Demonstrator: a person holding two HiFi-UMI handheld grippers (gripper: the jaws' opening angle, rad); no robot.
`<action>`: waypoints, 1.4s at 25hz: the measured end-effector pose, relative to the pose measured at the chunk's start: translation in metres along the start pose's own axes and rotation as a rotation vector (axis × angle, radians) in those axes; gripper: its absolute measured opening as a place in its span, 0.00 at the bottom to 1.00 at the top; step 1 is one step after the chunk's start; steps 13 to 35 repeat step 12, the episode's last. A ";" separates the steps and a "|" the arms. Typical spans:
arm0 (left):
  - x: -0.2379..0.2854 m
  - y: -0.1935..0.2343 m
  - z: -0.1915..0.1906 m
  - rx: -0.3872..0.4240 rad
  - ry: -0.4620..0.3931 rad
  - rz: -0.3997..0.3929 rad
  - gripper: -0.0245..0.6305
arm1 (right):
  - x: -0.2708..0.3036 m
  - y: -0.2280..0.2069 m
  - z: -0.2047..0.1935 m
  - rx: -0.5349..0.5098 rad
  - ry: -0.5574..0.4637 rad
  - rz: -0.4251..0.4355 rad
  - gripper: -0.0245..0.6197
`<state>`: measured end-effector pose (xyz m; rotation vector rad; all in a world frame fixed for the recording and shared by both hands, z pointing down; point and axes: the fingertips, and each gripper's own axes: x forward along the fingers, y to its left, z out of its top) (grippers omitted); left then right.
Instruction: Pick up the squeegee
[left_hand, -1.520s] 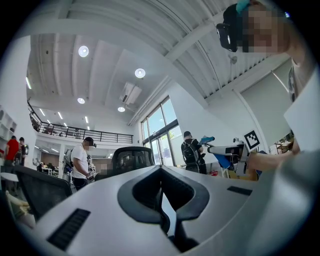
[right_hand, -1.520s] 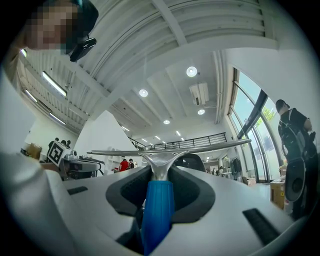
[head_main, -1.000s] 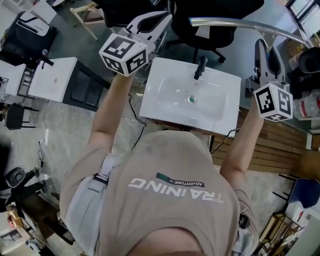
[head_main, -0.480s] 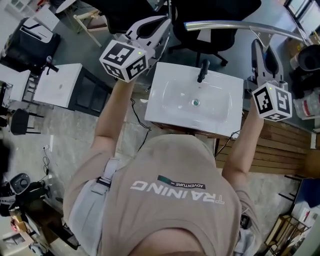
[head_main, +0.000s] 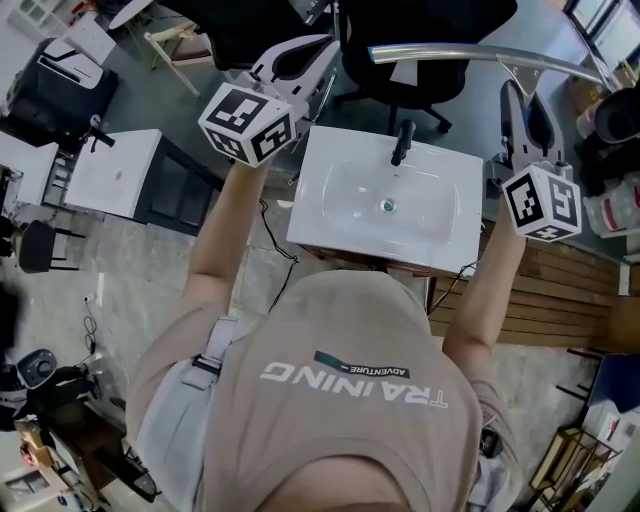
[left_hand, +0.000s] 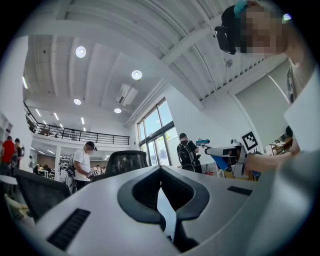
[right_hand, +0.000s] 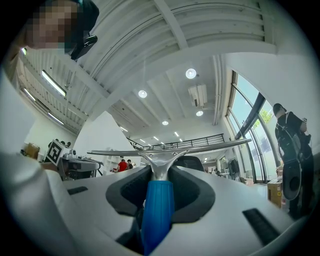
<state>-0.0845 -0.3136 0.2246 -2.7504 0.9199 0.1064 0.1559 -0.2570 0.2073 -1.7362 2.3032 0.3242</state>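
One white washbasin (head_main: 320, 215), grey floor (head_main: 475, 110), held squeegee (right_hand: 157, 210)

The squeegee (right_hand: 157, 215) is marked by a blue ribbed handle and a silver head. The left gripper (left_hand: 161, 172) and right gripper (head_main: 525, 100) are finished in pale grey, with black pads. Their cubes (head_main: 247, 122) are patterned in black-and-white squares. The sink (head_main: 440, 225) is white, the tap (head_main: 402, 140) black. The shirt (head_main: 340, 420) is tan, lettered white.
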 end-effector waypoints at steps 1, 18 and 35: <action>0.001 -0.001 0.000 0.000 0.000 -0.002 0.06 | -0.001 -0.001 0.000 -0.001 -0.001 -0.001 0.23; 0.015 -0.007 0.006 0.006 -0.019 -0.003 0.06 | 0.000 -0.014 0.004 -0.010 -0.010 0.009 0.23; 0.015 -0.007 0.006 0.006 -0.019 -0.003 0.06 | 0.000 -0.014 0.004 -0.010 -0.010 0.009 0.23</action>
